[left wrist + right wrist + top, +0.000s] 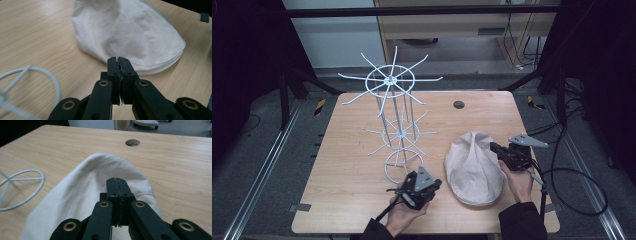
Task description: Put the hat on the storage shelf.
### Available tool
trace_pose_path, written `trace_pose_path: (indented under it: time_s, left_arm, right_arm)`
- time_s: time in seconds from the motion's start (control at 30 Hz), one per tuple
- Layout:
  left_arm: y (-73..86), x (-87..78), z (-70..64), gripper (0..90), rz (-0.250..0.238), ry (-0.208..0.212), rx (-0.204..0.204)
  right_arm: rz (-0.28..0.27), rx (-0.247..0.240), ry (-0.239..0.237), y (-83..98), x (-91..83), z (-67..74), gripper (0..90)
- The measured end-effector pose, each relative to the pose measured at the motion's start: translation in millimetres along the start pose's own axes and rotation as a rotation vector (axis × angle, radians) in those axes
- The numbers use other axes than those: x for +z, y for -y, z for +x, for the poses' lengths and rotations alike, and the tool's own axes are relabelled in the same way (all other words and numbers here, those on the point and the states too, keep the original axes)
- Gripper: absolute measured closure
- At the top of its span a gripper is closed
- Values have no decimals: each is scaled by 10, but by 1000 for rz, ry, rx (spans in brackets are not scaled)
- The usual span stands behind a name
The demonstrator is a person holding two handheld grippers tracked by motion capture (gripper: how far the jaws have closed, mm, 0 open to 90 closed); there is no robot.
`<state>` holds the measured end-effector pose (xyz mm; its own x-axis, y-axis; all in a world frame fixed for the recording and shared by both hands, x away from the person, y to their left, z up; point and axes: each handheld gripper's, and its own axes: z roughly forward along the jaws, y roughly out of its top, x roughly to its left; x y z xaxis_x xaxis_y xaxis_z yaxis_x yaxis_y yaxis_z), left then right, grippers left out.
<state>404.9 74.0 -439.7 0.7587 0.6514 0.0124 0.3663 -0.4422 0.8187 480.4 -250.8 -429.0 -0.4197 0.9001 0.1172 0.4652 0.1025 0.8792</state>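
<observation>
Two grippers sit low on the table (pixel 337 165), both w/ jaws pressed together and nothing between them. The cloth cap (pixel 474 167), off-white and slumped flat, lies at the table's right-front, between the two. The left gripper (pixel 419 186) is just left of the cap, apart from it; in the left gripper view its closed tips point at the cap's brim (pixel 160 65) w/ bare wood between. The right gripper (pixel 501 150) is at the cap's right edge, tips over the fabric; whether they touch it can't be told. The wire rack (pixel 394 115) stands left of centre, its base ring (pixel 402 165) just beside the left gripper. A round hole (pixel 458 104) sits near the far edge. Open wood: whole left side, far right corner, front strip below the cap.
</observation>
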Motion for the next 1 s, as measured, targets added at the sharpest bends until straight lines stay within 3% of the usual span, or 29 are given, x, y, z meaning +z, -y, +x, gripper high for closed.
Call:
trace_pose_path:
  time_s: [0.23,0.47,0.73,0.9,1.0]
  left_arm:
    - [241,-429,335,879,1,-84,-43]
    - [538,-767,540,871,-13,-99,-79]
    - [676,-985,713,862,-18,-142,-121]
    - [789,-1121,903,862,-18,-191,-164]
    - [853,-1183,1088,862,-29,-242,-210]
  right_arm:
    - [-27,-4,-44,50,-260,211,900]
    - [2,-44,-80,157,-305,455,900]
    - [4,-76,-123,206,-236,732,900]
    - [27,-102,-136,234,-50,980,900]
    - [42,-107,-130,248,72,1077,900]
